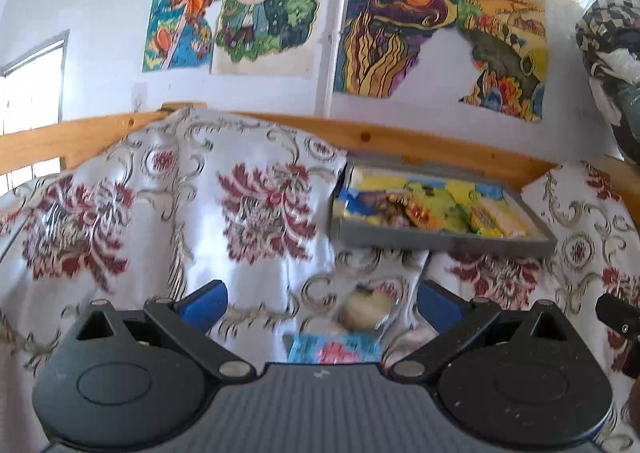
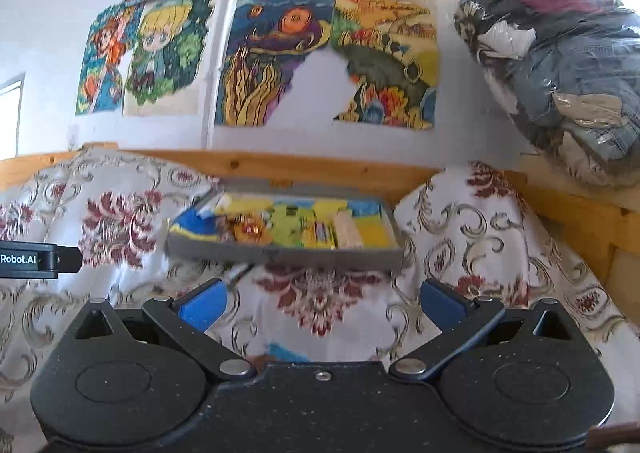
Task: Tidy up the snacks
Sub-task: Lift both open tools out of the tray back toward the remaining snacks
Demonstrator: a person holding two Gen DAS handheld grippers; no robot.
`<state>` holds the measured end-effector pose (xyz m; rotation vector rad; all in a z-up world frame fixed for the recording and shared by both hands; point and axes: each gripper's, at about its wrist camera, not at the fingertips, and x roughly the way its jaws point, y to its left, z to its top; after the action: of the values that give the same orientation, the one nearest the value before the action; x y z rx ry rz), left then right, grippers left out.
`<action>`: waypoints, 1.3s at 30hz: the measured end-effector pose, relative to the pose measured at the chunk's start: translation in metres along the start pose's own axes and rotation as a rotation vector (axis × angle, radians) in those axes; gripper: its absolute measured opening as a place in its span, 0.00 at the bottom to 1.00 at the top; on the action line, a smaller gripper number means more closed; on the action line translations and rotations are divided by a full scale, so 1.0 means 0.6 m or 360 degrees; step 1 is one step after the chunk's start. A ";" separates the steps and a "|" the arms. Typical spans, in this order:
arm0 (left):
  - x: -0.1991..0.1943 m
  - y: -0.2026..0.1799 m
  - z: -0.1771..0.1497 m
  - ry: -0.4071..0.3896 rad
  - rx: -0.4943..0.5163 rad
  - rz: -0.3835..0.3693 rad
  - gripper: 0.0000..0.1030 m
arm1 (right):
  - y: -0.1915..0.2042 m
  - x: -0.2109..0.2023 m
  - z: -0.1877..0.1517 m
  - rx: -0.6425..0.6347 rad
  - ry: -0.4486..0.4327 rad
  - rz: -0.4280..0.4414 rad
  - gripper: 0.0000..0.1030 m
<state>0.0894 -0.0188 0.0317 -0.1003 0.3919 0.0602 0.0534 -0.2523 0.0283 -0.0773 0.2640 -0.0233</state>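
Holding both grippers, left gripper (image 1: 320, 305) and right gripper (image 2: 322, 305), spread wide, empty. Snack tray (image 1: 440, 243) sits near bed's far edge; loose round snack (image 1: 366, 311) lies between your left fingers. Slippery cloth (image 1: 248, 157) risks snack sliding on pinch.

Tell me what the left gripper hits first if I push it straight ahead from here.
Probably the round pale snack lying on the floral cloth between the open left gripper fingers; the grey tray lies farther back, though depth is unclear.

Grey tray (image 2: 280, 253), red-flowered white cloth (image 2: 120, 221), blue-tipped tongs (image 2: 322, 303)
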 end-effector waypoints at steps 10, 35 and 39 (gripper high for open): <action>-0.005 0.028 -0.048 0.0173 -0.0003 -0.0029 0.99 | 0.038 -0.003 -0.028 -0.0104 0.0248 0.0076 0.99; 0.038 0.034 -0.076 0.0429 -0.0019 -0.0003 0.99 | 0.075 0.048 -0.049 -0.0249 0.0523 0.0145 0.99; 0.057 0.024 -0.072 0.0404 0.0010 -0.0007 0.99 | 0.080 0.055 -0.049 -0.0249 0.0530 0.0189 0.99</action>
<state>0.1037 -0.0078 -0.0225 -0.1026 0.6456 0.0421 0.0783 -0.2079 -0.0122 -0.2138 0.6029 0.1033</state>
